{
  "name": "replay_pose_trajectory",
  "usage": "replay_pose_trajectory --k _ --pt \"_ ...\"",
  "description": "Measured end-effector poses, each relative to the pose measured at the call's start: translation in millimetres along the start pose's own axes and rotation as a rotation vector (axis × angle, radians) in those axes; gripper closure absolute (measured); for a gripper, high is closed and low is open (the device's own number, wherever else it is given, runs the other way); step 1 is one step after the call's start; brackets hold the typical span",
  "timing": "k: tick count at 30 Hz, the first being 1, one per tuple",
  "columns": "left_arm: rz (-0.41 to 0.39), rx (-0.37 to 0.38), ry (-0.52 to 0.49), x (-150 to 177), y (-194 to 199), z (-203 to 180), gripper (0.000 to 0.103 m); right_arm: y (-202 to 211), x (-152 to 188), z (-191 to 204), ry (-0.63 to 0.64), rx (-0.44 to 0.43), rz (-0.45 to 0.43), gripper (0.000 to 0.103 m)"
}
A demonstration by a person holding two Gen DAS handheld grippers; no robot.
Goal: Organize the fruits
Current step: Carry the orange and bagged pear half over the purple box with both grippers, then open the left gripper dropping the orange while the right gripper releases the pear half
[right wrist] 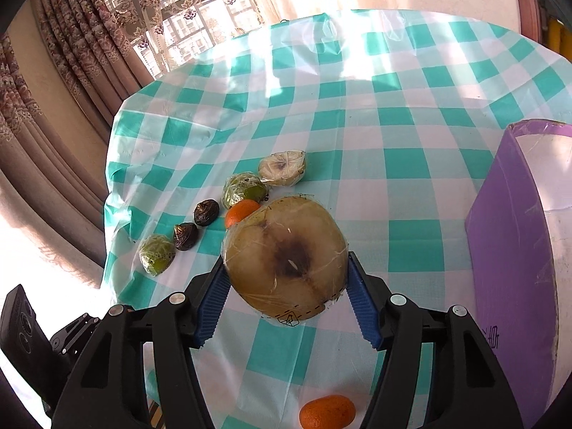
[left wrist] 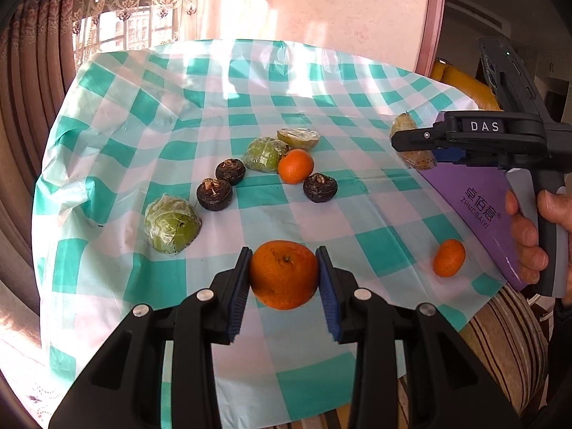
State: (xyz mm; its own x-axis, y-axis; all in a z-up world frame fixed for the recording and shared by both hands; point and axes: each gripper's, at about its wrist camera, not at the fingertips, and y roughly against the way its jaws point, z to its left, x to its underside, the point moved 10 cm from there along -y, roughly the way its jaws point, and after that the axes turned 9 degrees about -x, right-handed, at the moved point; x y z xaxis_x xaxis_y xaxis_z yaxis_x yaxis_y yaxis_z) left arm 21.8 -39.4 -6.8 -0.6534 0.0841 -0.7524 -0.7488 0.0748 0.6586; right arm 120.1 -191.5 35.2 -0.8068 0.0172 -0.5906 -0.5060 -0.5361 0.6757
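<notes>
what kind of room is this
Probably a home living or dining room: patterned curtains at a sunlit window, a table under a checked tablecloth with fruit on it, and a yellow sofa behind.

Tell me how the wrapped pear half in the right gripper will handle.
The wrapped pear half is likely slippery: glossy film covers it. The browned cut face suggests soft flesh, so it may bruise. Its rounded sides meet the right gripper pads narrowly, so it may twist.

Orange [left wrist: 284,274] clamped in left tool [left wrist: 284,282]. Wrapped half pear [right wrist: 286,259], cut face up, clamped in right tool [right wrist: 286,300]. Two small oranges [left wrist: 295,166], three dark chestnuts [left wrist: 320,187], wrapped green fruits [left wrist: 171,224] loose on worktop [left wrist: 357,214].
</notes>
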Motion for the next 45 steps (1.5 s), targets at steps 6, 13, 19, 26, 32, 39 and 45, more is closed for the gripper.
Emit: replay_pose_trajectory --k 6,13,19,26,32,39,45 --pt "-0.061 0.029 -0.041 -34 14 -27 0.067 50 -2 2 -0.004 0.004 -0.084 0.041" --pt "-0.114 0.104 -0.124 -68 23 -83 0.067 110 6 -17 -0.02 0.055 -0.173 0.041" --pt "-0.126 0.188 -0.191 -88 23 -140 0.067 152 15 -54 -0.062 0.137 -0.234 0.041" --pt "-0.15 0.274 -0.265 -113 25 -207 0.067 184 35 -116 -0.125 0.27 -0.24 0.041" --pt "-0.15 0.324 -0.366 -127 17 -265 0.067 195 52 -161 -0.169 0.356 -0.217 0.041" --pt "-0.047 0.344 -0.483 -116 -15 -322 0.067 188 60 -180 -0.144 0.399 -0.134 0.041" --pt "0.027 0.326 -0.64 -88 -39 -351 0.067 185 76 -199 -0.121 0.483 -0.047 0.041"
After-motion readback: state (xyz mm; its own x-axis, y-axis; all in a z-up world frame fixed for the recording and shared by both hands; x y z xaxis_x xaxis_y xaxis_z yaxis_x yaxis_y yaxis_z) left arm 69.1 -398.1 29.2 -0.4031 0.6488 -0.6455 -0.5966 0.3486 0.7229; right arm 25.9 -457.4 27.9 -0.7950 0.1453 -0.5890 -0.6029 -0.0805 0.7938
